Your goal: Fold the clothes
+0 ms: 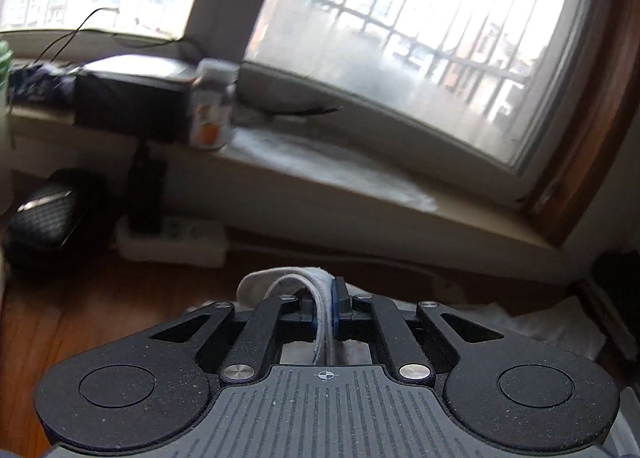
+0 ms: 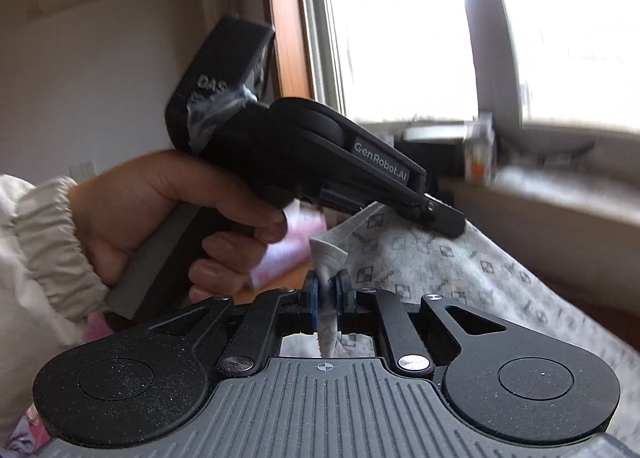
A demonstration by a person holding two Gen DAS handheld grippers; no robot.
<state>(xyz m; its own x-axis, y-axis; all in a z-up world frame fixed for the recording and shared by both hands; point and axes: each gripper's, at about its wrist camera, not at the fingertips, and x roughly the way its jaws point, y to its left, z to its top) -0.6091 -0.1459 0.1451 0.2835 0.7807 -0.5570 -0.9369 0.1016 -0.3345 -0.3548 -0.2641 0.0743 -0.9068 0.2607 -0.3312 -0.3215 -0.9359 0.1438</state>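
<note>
A light grey garment (image 2: 432,262) printed with small dark squares and words hangs stretched between both grippers. My right gripper (image 2: 327,290) is shut on a bunched corner of it. In the right wrist view, my left gripper (image 2: 444,223), held by a hand (image 2: 160,209) with a white ruffled sleeve, pinches another edge of the garment higher up. In the left wrist view, my left gripper (image 1: 326,300) is shut on a folded hem of the garment (image 1: 280,282), whose inner side looks pale and plain. The rest of the cloth drapes below, hidden by the gripper bodies.
A windowsill (image 1: 320,161) runs ahead under barred windows, holding a black box (image 1: 132,97) and a small jar (image 1: 212,105). A white power strip (image 1: 172,242) and a dark mesh object (image 1: 40,213) rest on the wooden surface (image 1: 100,306). Pink fabric (image 2: 288,254) lies beneath the hand.
</note>
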